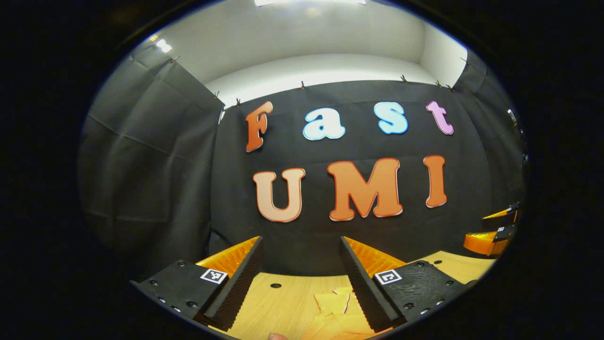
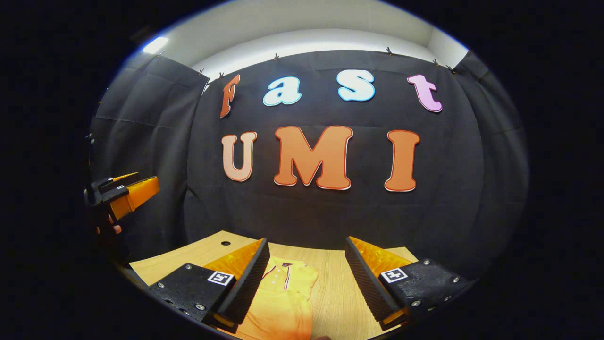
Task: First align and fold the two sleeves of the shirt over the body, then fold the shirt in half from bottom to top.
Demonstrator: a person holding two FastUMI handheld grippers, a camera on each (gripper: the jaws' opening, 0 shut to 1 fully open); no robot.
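Two hand-held tongs hover above a pale wooden tabletop (image 2: 339, 283) in a booth hung with black cloth. The left tongs (image 1: 302, 278) stand wide apart and empty; the right tongs (image 2: 306, 278) are likewise wide and empty. A yellow shirt (image 2: 283, 297) with a buttoned collar lies on the tabletop below both, its collar pointing toward the far wall. From the left gripper view, the shirt (image 1: 337, 311) sits low, near the right-hand finger. Neither tool touches the cloth. The sleeves are out of sight, so folding seems not yet begun. To do it well, lower each tool to a sleeve's outer edge, pinch only that layer, and bring both inward evenly.
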